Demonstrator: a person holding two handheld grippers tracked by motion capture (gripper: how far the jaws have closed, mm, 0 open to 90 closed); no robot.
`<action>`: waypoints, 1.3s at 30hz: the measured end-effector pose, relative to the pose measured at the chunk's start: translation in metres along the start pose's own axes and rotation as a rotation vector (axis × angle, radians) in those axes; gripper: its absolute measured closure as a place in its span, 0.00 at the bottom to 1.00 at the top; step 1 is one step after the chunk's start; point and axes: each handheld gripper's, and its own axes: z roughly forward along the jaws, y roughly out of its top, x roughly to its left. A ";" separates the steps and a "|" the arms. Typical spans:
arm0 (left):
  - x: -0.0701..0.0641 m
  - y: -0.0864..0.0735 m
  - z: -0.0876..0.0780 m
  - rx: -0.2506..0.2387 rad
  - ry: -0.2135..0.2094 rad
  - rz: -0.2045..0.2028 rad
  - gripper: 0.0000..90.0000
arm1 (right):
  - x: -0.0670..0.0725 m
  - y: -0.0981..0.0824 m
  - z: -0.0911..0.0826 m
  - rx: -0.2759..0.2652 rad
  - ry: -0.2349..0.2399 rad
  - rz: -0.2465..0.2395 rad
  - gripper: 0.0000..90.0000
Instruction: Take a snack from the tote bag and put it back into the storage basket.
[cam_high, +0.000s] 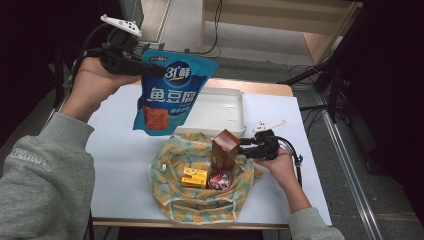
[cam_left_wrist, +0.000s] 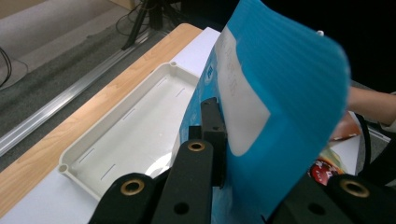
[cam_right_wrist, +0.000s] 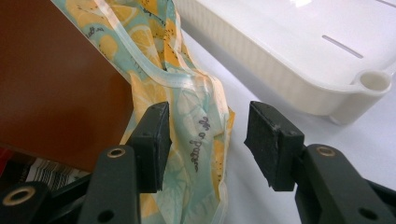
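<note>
My left gripper (cam_high: 145, 70) is raised over the table's far left, shut on the top edge of a blue snack bag (cam_high: 167, 95) that hangs below it. In the left gripper view the blue bag (cam_left_wrist: 280, 93) covers one jaw of the left gripper (cam_left_wrist: 224, 130). A lemon-print cloth bag (cam_high: 200, 205) lies open at the front and holds an upright brown box (cam_high: 225, 147), a yellow box (cam_high: 194, 177) and a red round tin (cam_high: 218, 180). My right gripper (cam_high: 243, 147) is at the cloth bag's right rim, open. The fabric (cam_right_wrist: 196, 121) passes between the right gripper's (cam_right_wrist: 208, 140) jaws, beside the brown box (cam_right_wrist: 56, 93).
A white plastic tray (cam_high: 220, 112) sits behind the cloth bag, under the hanging snack bag; the tray (cam_left_wrist: 135, 126) has a raised rim (cam_right_wrist: 299, 60). A white sheet (cam_high: 120, 150) covers the wooden table. Cables and stand legs lie on the floor beyond.
</note>
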 end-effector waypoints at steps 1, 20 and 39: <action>0.002 0.001 0.002 -0.002 0.005 -0.007 1.00 | 0.000 0.000 0.000 0.002 -0.001 -0.002 0.56; 0.041 0.017 0.053 0.015 0.043 -0.082 1.00 | 0.008 0.002 0.000 -0.005 -0.006 -0.027 0.56; 0.071 0.015 0.101 0.014 0.072 -0.146 1.00 | 0.008 -0.002 -0.002 0.009 -0.008 -0.018 0.56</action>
